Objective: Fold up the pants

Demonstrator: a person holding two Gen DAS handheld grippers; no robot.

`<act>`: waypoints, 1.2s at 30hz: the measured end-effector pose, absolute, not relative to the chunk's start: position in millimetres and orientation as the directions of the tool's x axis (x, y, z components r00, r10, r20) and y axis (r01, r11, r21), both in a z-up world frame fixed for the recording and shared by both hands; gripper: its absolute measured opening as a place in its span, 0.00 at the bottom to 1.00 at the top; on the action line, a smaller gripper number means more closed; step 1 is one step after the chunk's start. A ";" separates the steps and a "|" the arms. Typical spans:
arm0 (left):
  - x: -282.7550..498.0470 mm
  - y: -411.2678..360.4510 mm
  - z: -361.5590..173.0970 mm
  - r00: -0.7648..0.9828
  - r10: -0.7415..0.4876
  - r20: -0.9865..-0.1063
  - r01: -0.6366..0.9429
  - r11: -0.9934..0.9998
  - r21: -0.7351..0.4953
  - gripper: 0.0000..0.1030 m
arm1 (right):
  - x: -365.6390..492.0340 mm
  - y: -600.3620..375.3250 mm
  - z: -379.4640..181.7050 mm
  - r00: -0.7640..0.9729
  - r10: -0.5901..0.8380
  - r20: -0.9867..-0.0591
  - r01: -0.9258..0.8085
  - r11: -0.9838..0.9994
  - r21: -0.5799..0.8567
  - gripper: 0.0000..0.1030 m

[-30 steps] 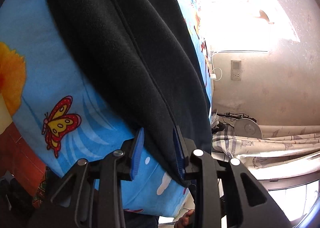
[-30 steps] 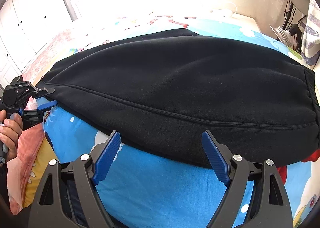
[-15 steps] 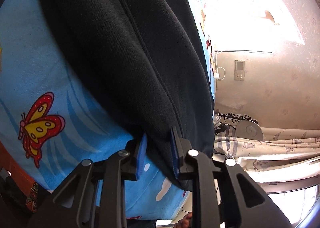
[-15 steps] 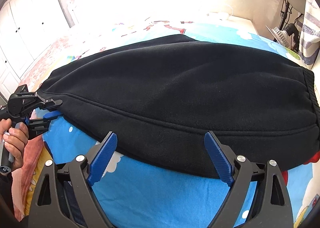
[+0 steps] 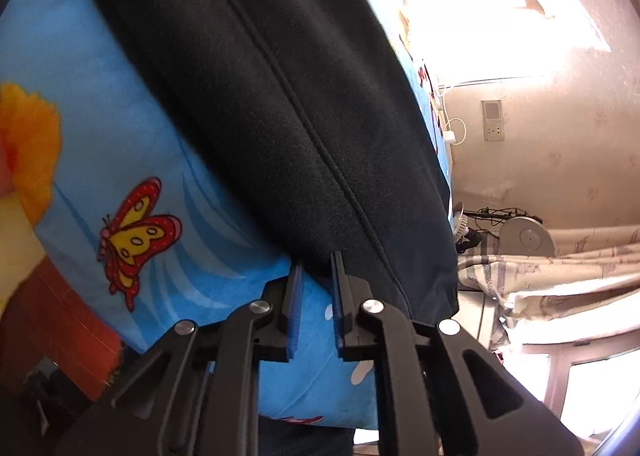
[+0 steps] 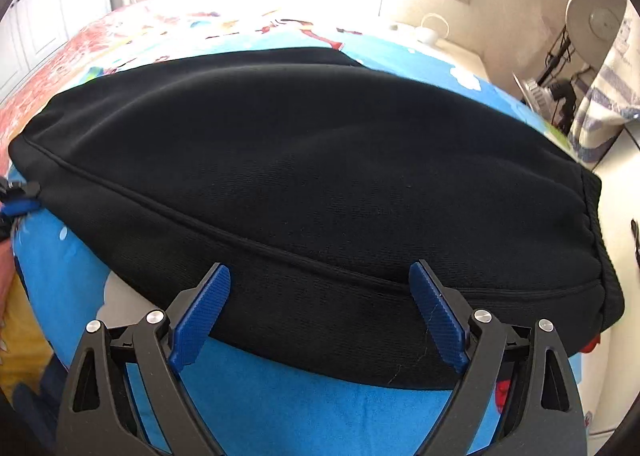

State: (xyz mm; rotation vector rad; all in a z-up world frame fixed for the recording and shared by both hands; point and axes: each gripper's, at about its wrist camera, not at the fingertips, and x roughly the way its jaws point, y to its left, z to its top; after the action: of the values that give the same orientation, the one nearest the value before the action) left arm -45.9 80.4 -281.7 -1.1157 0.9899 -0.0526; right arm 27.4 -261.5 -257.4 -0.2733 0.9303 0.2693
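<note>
While the black pants [image 6: 312, 192] lie flat across the blue cartoon-print bedspread [image 6: 280, 408], doubled leg on leg with the waistband at the right, your left gripper [image 5: 316, 268] has just clenched on the near hem corner at the far left of the garment; the cloth sits nipped between the jaw tips. Your right gripper [image 6: 320, 296] hangs over the near edge of the pants with its jaws spread wide on either side of the side seam, gripping nothing.

To do this step well, lower the right gripper until one blue pad [image 6: 438, 320] slides under both layers at the near edge, then clench before any lift. Take both layers together, or the lower leg is likely to drag and skew the fold. Lift both corners evenly and carry the cuff end toward the waistband.

No brand, label or legible writing shows on the pants; the bedspread bears only pictures, such as a red and yellow butterfly [image 5: 136, 232].
</note>
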 end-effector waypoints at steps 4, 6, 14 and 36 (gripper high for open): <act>-56.1 99.2 -232.2 0.697 -0.213 -0.684 -0.366 0.715 -0.596 0.17 | 23.9 -261.2 -258.5 0.552 0.089 -0.829 -0.329 0.937 -0.118 0.86; -47.6 106.1 -222.7 0.730 -0.018 -0.683 -0.358 0.842 -0.404 0.39 | 22.4 -257.6 -257.4 0.540 0.076 -0.838 -0.331 0.935 -0.128 0.86; -29.9 146.8 -231.4 0.609 0.409 -0.679 -0.490 0.868 0.083 0.55 | 5.5 -283.9 -234.3 0.596 0.154 -0.788 -0.348 0.934 -0.081 0.86; 164.3 -192.0 -216.9 0.538 -0.328 -0.777 0.434 0.897 -0.078 0.29 | 50.0 -451.9 -255.8 0.575 -0.162 -0.802 0.131 0.986 -0.106 0.89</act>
State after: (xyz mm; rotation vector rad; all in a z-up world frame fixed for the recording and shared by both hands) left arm 164.3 -192.0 -216.9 0.1295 0.8949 -0.4550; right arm 50.0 -451.9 -255.8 -0.0364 0.9425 -0.1717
